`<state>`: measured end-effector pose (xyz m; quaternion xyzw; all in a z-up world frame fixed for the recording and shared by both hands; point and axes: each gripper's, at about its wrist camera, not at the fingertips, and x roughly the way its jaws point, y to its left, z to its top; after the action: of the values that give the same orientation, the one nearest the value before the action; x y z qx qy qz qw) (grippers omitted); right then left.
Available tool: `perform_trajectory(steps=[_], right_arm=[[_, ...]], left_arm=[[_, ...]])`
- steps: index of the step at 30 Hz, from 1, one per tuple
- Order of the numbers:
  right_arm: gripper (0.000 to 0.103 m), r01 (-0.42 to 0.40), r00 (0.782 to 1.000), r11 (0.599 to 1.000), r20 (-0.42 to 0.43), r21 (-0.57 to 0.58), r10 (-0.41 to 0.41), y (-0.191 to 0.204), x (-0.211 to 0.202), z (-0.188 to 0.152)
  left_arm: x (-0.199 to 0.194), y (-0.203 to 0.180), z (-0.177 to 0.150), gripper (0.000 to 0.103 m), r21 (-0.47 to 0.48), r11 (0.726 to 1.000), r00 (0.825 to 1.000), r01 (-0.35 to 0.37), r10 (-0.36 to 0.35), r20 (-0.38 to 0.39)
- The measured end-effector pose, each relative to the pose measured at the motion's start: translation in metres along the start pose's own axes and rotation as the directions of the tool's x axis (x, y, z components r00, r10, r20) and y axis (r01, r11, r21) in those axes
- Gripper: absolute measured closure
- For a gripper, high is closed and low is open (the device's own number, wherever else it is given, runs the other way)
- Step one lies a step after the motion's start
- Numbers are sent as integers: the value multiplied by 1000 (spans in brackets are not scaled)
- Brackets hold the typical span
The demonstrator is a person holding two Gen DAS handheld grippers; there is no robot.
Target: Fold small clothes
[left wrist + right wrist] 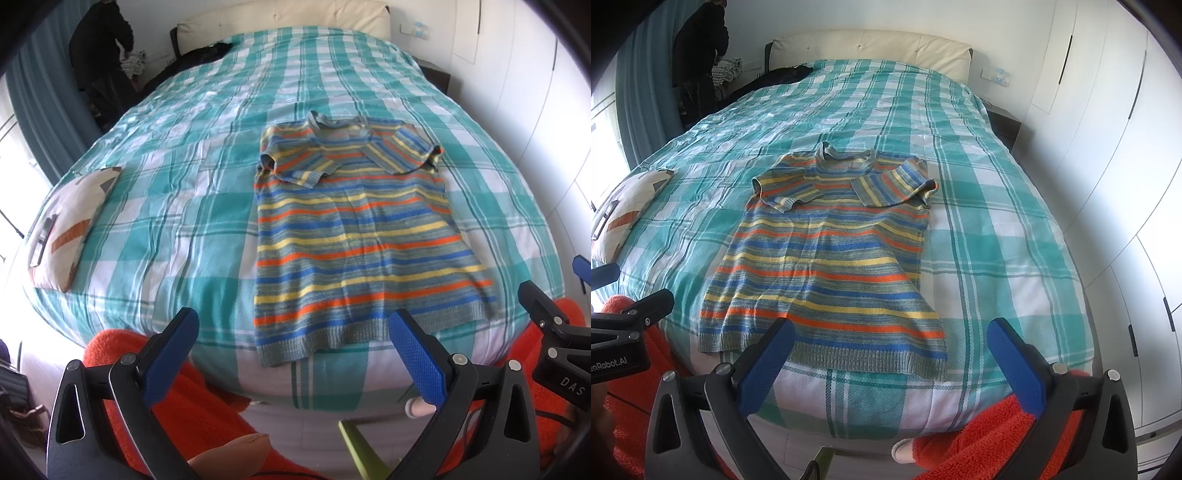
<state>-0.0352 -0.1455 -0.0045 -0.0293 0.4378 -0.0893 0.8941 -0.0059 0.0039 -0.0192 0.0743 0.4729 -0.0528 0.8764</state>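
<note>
On the teal checked bed, the striped sweater lies flat centre-frame, sleeves folded in, both left tool and right tool wide open, empty; a one-sided hem grab could skew the fold.

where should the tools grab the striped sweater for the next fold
Probably the two corners of the ribbed hem, near the foot of the bed. The striped sweater lies flat with both sleeves already folded across the chest. Left tool takes the left corner, right tool the right, both coming from the foot side, then lift toward the collar.
</note>
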Motion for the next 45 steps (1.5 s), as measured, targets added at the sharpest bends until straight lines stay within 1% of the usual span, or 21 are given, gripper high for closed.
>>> perform_trajectory(steps=[5, 9, 15, 23, 28, 30, 33, 36, 37, 38, 39, 40, 42, 44, 45], right_arm=[[0, 10, 1000, 1000, 5, 9, -10, -4, -2, 1], [0, 21, 1000, 1000, 8, 6, -21, -3, -3, -1], [0, 33, 999, 999, -2, 7, -33, -3, 0, -3], [0, 33, 999, 999, -7, 12, -33, -5, 2, -5], [0, 31, 1000, 999, -8, 12, -31, -5, 2, -5], [0, 29, 1000, 999, -8, 12, -29, -5, 2, -5], [0, 30, 1000, 999, -5, 16, -30, -6, 2, -5], [0, 21, 1000, 999, 0, 29, -21, -10, 3, -6], [0, 12, 1000, 999, 6, 31, -12, -14, 4, -6], [0, -3, 1000, 999, 14, 40, 2, -22, 7, -6], [0, -17, 1000, 998, 17, 56, 16, -31, 11, -6], [0, -24, 1000, 996, 7, 88, 23, -47, 21, -7], [0, -18, 999, 990, -34, 140, 23, -74, 45, -10], [0, -14, 990, 988, -139, 152, 35, -95, 83, -18], [0, -34, 975, 989, -213, 146, 65, -100, 106, -26]], left_arm=[[0, -1, -1, 0, -2, 1000, 1000, 4, -4, -3], [2, -8, -5, 0, 0, 1000, 1000, 14, -14, -9], [6, -11, -5, 0, 14, 999, 999, 32, -32, -25], [4, -11, -6, 0, 4, 999, 999, 33, -33, 4], [5, -12, -7, 0, 14, 999, 999, 33, -34, 13], [8, -12, -7, 0, 29, 1000, 1000, 9, -9, 13], [20, -6, -7, 0, 29, 1000, 999, 4, -3, -32], [35, 15, -9, 0, -19, 1000, 997, 24, -25, -68], [41, 22, -11, 0, -38, 999, 997, 16, -19, -76], [51, 33, -15, 1, -63, 998, 996, -13, 7, -87], [62, 41, -19, 1, -79, 996, 994, -45, 36, -107], [76, 50, -23, 1, -92, 994, 989, -57, 44, -138], [106, 62, -30, 2, -109, 993, 976, -41, 16, -218], [131, 67, -36, 2, -122, 992, 960, 17, -51, -276], [141, 65, -38, 2, -118, 992, 954, 42, -75, -289]])
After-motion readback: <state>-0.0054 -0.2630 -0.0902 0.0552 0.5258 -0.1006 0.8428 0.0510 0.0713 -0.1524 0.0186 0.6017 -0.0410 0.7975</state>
